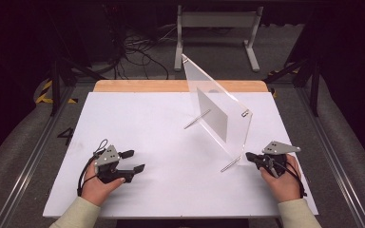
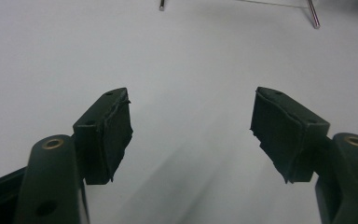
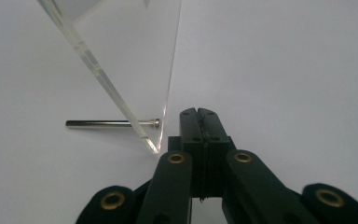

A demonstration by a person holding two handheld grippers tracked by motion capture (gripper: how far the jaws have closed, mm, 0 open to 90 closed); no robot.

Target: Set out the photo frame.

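The clear acrylic stand (image 1: 218, 107) rises upright on the white table (image 1: 138, 185), right of the table's middle, and runs slantwise from the far wooden edge toward the near right. A pale card (image 1: 212, 114) sits flat in the sheet; no writing can be read on it, and no brand or label is legible anywhere. Two metal pins pass through the stand's lower edge as feet: the far pin (image 1: 197, 119) juts out on its left face, and the near pin (image 1: 230, 164) lies on the table at its nearest corner.

Just beside that nearest corner lies the right gripper (image 1: 253, 157), low at the table, jaws pressed flat together with nothing between them. In the right gripper view the closed tips (image 3: 199, 114) sit close to the right of the stand's corner (image 3: 154, 147) and the head of the near pin (image 3: 112, 123), though contact cannot be judged.

Well to the left of the stand, the left gripper (image 1: 134, 160) rests near the table's front edge, jaws spread wide and empty; the left gripper view shows bare table between the pads (image 2: 116, 135).

Between the left gripper and the stand the tabletop is open. Beyond the stand's far end, a strip of wood (image 1: 138, 86) borders the table.
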